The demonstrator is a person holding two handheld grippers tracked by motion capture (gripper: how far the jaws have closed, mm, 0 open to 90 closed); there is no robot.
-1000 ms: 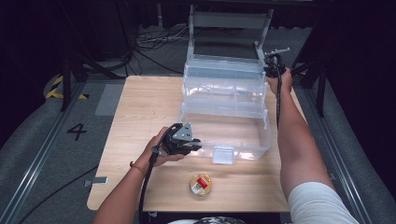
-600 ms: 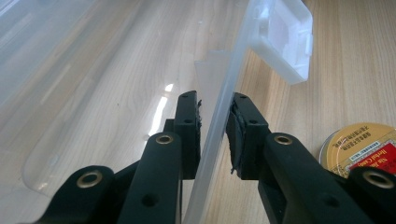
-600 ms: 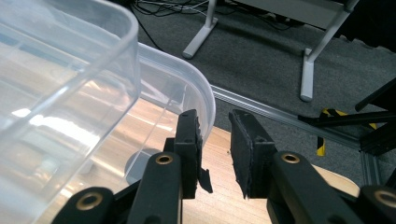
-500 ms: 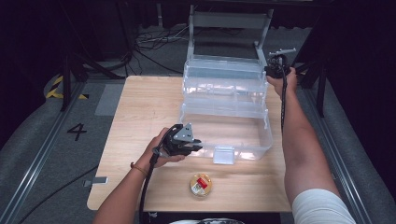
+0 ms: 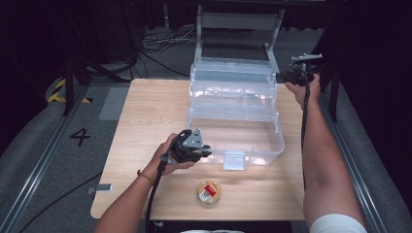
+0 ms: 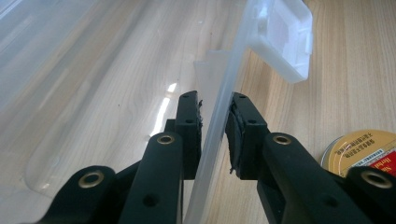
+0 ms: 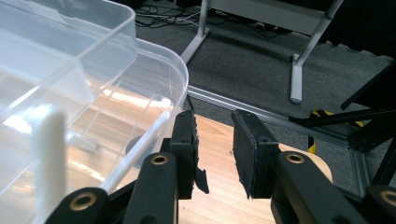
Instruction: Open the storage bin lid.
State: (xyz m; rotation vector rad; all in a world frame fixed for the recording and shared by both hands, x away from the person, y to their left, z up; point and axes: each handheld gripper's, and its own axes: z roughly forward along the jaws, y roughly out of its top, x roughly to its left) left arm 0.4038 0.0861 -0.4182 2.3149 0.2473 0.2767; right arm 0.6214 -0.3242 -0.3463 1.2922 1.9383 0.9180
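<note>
A clear plastic toolbox (image 5: pixel 233 111) stands open on the wooden table (image 5: pixel 145 111), its trays stepped up toward the back. My left gripper (image 5: pixel 205 153) is shut on the box's front wall (image 6: pixel 219 107), one pad inside and one outside, just left of the white latch (image 6: pixel 285 37). My right gripper (image 5: pixel 297 73) hangs off the box's far right corner. Its jaws have just been opening, and in the right gripper view (image 7: pixel 212 116) nothing lies between them; the clear tray rim (image 7: pixel 154 60) is to their left.
A round gold tin (image 5: pixel 209 192) with a red label lies near the table's front edge, also beside my left jaws (image 6: pixel 362 149). A grey metal frame (image 5: pixel 238 24) stands behind the box. Cables lie on the dark floor around the table.
My right gripper has drawn off to the right, away from the box's upper tray, and its jaws have spread. The left gripper has stayed on the front wall.
</note>
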